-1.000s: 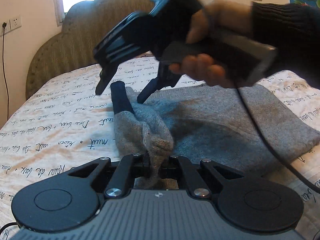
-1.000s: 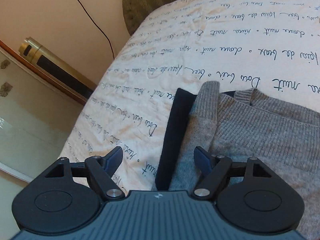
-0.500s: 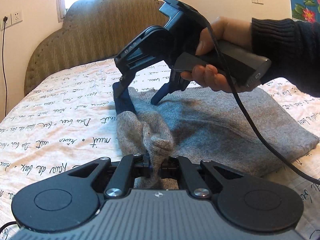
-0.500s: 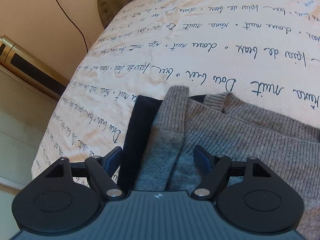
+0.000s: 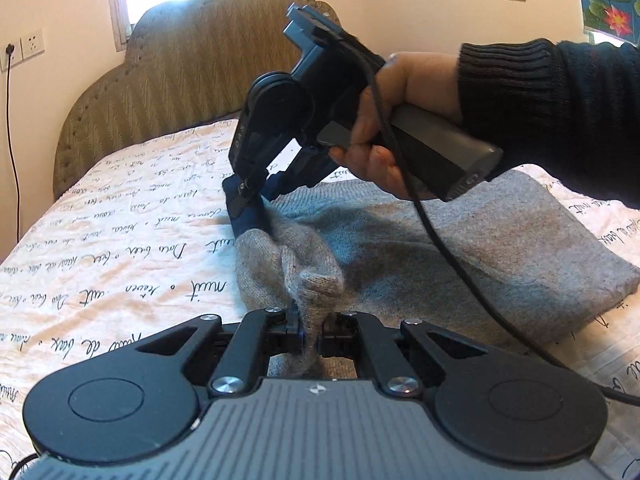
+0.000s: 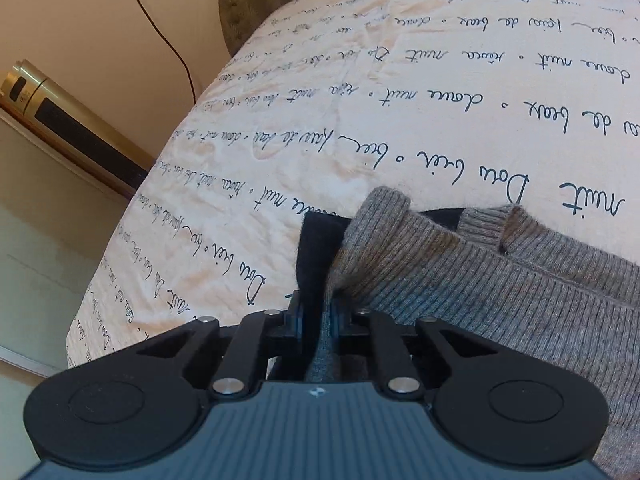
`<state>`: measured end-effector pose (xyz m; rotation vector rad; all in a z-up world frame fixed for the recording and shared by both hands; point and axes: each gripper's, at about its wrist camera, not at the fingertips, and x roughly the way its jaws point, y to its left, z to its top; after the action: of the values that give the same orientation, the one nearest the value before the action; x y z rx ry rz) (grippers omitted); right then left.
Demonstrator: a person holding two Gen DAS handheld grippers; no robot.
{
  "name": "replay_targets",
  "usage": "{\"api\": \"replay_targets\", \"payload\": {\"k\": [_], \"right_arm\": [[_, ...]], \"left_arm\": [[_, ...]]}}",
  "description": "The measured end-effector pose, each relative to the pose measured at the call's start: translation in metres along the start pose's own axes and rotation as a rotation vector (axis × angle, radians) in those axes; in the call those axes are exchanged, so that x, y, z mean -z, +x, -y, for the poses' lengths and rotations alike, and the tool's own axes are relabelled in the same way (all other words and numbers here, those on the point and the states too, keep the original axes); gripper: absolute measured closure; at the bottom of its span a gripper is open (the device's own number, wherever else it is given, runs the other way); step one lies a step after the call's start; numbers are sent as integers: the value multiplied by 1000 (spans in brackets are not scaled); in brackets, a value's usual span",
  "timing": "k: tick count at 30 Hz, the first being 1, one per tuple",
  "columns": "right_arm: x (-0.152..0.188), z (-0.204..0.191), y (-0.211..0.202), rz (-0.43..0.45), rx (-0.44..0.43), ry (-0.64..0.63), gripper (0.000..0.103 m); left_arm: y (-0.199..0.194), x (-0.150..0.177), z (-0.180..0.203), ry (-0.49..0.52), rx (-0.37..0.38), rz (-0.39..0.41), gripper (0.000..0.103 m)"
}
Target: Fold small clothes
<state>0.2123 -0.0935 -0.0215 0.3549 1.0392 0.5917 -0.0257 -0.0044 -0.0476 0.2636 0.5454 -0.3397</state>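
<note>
— While the grey sweater [image 5: 472,248] lies folded on the bedspread [image 5: 120,248], where exactly is each gripper on it?

— Left gripper [image 5: 311,330] sits at the near edge of the sweater, jaws pressed nearly together with a bunched tuft of grey knit pinched between them. Fabric rises in a small peak just past the fingertips.

— And the other one?

— Right gripper [image 6: 320,320] is at the far left end of the garment, beside the collar. Its jaws have just been closing, and they now clamp a fold of cloth: grey knit on one side and a dark navy layer [image 6: 316,248] on the other (whether that navy piece is a lining, a cuff or a second garment I cannot tell).

— Can you see the right gripper from the left camera too?

— Yes, a hand [image 5: 384,136] in a dark ribbed sleeve [image 5: 540,108] holds its handle, angled down toward the sweater's far corner, with a black cable [image 5: 440,240] trailing across the knit. Its fingertips meet at the navy edge.

— How does the sweater lie overall?

— Mostly flat, spread toward the right side of the bed, with its left edge gathered into a ridge running between the two grippers. Script lettering covers the cream bedspread around it, and a padded headboard [image 5: 180,72] stands behind.
</note>
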Motion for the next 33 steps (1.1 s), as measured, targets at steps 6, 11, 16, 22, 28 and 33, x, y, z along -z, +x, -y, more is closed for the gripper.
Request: {"api": "replay_targets", "payload": {"k": [6, 11, 16, 22, 28, 33], "right_arm": [[11, 17, -65, 89, -6, -62, 92], [32, 65, -149, 155, 61, -55, 92], [67, 139, -196, 172, 152, 56, 92], [100, 191, -206, 186, 173, 135, 92], [107, 215, -195, 195, 120, 209, 85], [121, 230, -227, 325, 55, 324, 69]], "left_arm": [[-17, -18, 31, 46, 87, 61, 99], [-22, -40, 91, 106, 239, 118, 99], [-4, -46, 157, 145, 372, 78, 99], [22, -44, 204, 171, 423, -11, 99], [40, -38, 214, 202, 424, -69, 87], [8, -40, 166, 165, 553, -25, 48]]}}
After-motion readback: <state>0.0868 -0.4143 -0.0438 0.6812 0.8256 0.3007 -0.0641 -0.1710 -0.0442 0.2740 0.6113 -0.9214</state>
